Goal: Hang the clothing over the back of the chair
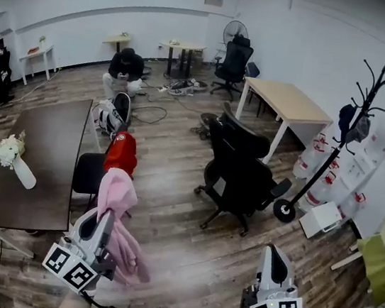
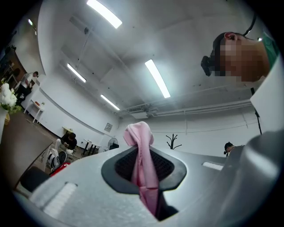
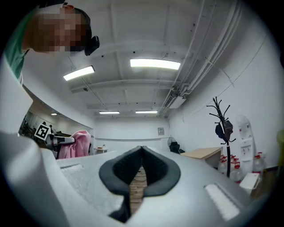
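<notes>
Gripping the pink garment [image 1: 120,200] in the left hand-held gripper [image 1: 106,221], jaws clamped tight on a bunched fold. Keeping that pinch firm while carrying. Holding the right hand-held gripper [image 1: 273,255] near, off to the right, jaws together on nothing; probably worth opening it and taking a second edge, spreading the cloth before draping. Lifting high enough for the drooping part to clear the chair back, then lowering with cloth falling on both sides rather than bunching on one.

Heading, by the look of it, for the small chair [image 1: 90,170] just beyond, beside the desk [image 1: 41,156] and seemingly already carrying a red garment [image 1: 121,152]. Possibly heading instead for the office chair [image 1: 237,167], farther right; not clear which.

Hanging near left, off the floor: soft, thick pink cloth, crumpled, trailing below the jaws and bulging in a lump above them.
</notes>
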A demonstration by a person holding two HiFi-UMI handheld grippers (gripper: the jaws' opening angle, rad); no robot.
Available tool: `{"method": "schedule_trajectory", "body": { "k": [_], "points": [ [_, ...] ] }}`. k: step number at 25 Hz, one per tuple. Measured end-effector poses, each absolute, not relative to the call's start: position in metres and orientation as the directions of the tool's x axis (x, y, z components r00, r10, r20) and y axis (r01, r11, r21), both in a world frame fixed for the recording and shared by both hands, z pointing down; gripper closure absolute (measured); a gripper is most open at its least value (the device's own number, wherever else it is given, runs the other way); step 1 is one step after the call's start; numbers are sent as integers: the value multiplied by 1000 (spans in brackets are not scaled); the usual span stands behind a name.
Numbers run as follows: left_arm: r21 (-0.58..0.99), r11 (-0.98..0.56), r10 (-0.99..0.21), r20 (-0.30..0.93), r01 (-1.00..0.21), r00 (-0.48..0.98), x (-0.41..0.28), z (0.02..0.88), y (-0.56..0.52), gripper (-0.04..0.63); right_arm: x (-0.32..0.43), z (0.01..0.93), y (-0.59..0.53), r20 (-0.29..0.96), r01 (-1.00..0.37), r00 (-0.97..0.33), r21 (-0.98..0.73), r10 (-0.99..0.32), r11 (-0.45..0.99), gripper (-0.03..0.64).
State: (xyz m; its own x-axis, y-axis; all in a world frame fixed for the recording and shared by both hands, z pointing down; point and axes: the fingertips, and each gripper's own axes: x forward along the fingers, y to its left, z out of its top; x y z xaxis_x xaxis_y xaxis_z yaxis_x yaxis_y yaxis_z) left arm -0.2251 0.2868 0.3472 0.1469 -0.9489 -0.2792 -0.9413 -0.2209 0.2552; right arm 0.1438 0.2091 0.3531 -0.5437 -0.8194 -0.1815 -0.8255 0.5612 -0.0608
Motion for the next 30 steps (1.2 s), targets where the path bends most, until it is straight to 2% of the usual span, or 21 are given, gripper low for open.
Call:
{"method": "schedule_trajectory", "body": {
  "k": [12, 21, 30],
  "points": [
    [267, -273, -924, -340, -924, 175, -251, 330, 226, 552, 137, 372, 185, -136, -865, -487, -66, -863, 498, 614],
    [245, -286, -923, -332, -926, 197, -228, 327, 143, 552, 136, 383, 93, -139, -844, -513, -98, -847, 527, 614],
    [215, -262, -917, -360, -941, 174, -204, 302, 58, 552, 168, 368, -9, -174, -835, -520, -107, -837, 540, 614]
  ]
}}
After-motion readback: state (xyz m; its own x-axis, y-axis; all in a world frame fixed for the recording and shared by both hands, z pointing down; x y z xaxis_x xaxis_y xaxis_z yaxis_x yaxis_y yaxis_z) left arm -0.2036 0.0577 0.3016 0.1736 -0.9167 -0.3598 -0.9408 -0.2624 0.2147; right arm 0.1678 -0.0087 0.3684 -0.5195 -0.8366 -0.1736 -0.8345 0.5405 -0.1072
